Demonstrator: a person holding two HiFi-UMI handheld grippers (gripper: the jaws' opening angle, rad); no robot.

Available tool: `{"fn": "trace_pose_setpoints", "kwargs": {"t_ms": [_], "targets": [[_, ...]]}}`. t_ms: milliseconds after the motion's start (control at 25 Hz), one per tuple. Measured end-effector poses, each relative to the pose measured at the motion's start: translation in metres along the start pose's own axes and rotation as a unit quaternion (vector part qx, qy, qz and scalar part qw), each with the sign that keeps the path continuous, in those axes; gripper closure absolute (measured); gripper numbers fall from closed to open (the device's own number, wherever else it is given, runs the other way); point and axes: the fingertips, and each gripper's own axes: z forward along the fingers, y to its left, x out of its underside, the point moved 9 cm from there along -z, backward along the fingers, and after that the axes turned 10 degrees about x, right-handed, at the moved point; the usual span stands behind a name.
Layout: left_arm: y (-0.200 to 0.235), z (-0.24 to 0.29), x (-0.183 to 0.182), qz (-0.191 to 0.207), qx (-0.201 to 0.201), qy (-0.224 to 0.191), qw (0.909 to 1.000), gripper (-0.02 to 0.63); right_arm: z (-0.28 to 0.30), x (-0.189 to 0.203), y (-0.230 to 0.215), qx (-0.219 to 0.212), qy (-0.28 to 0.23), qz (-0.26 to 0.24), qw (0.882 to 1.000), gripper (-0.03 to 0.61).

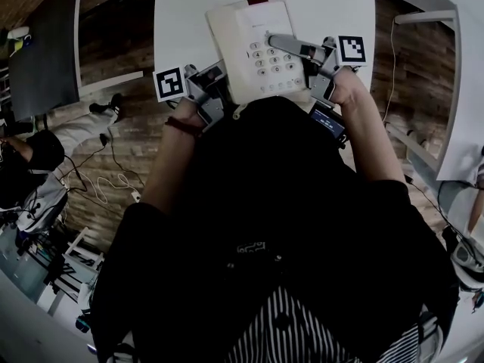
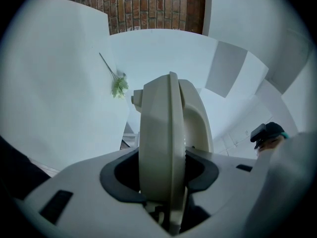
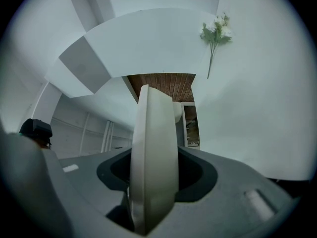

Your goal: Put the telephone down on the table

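Observation:
A cream push-button telephone [image 1: 253,40] with its handset on the left lies flat over the white table [image 1: 185,21]; I cannot tell whether it rests on it. My left gripper [image 1: 214,89] is shut on its near left edge, which stands edge-on between the jaws in the left gripper view [image 2: 163,148]. My right gripper [image 1: 302,55] is shut on the right side, with one finger [image 1: 286,45] lying across the keypad. In the right gripper view the telephone's rim [image 3: 153,162] fills the gap between the jaws.
A brick-patterned floor [image 1: 121,138] surrounds the table. To the left stand a dark table [image 1: 45,51], floor cables [image 1: 113,180] and a seated person [image 1: 38,165]. A flower sprig [image 3: 215,31] lies on a white surface [image 3: 257,83].

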Motion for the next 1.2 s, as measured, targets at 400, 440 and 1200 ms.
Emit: {"fn": "trace_pose_setpoints", "kwargs": {"t_ms": [400, 440, 1200], "targets": [[0.005, 0.050, -0.029, -0.017, 0.015, 0.079, 0.9966, 0.419, -0.038, -0.020, 0.005, 0.018, -0.082, 0.001, 0.996, 0.377], [0.007, 0.057, -0.037, -0.019, 0.018, 0.087, 0.9958, 0.419, -0.040, -0.027, 0.006, 0.019, -0.089, 0.001, 0.996, 0.377], [0.003, 0.087, -0.076, -0.016, 0.030, 0.153, 0.9876, 0.419, -0.047, -0.048, 0.019, 0.028, -0.145, -0.020, 0.989, 0.377]]}}
